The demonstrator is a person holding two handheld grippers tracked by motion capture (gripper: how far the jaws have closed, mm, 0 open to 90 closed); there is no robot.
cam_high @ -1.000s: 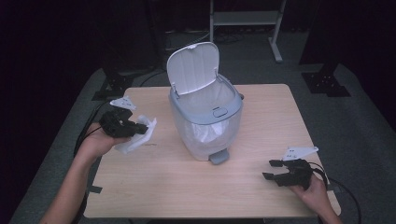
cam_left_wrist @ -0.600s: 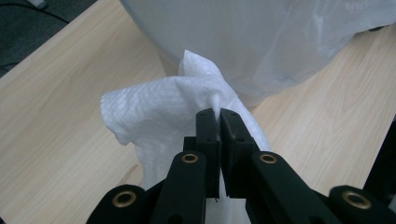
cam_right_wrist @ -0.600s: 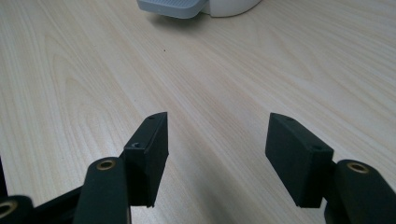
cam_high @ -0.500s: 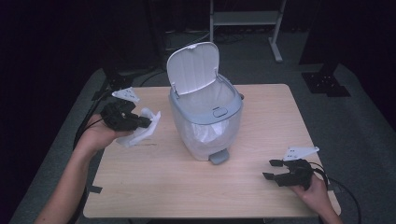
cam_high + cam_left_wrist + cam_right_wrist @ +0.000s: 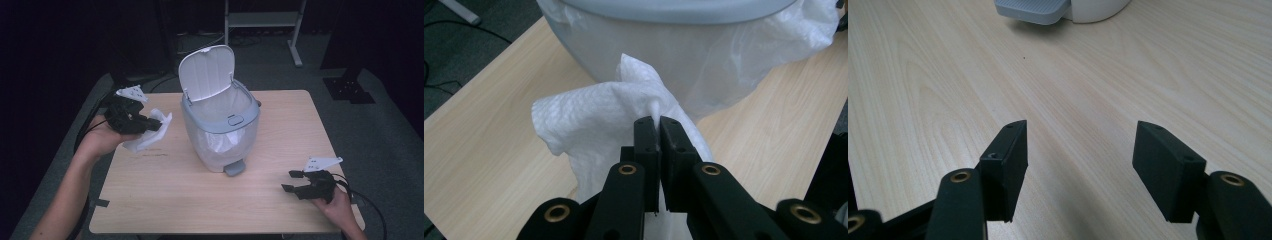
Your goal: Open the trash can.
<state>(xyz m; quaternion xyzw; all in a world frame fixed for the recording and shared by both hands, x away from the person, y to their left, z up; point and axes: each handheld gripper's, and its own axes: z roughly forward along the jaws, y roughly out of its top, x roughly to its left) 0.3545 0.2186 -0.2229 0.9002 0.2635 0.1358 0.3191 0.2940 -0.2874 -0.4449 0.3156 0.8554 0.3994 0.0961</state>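
A small grey pedal bin stands mid-table with its white lid tipped up and a clear liner bag inside. My left gripper is shut on a crumpled white paper towel, held above the table just left of the bin. In the left gripper view the towel hangs pinched between the closed jaws, right in front of the bin wall. My right gripper rests low at the table's front right, jaws open with nothing between them. The bin's foot pedal lies ahead of it.
The light wooden table has bare surface around the bin. Beyond it are a dark floor, a white shelf frame at the back and black stand bases to the right. Cables trail from both grippers off the table edges.
My left gripper has risen with the paper towel, lifting it off the table toward the bin's rim height. The right gripper has stayed where it was.
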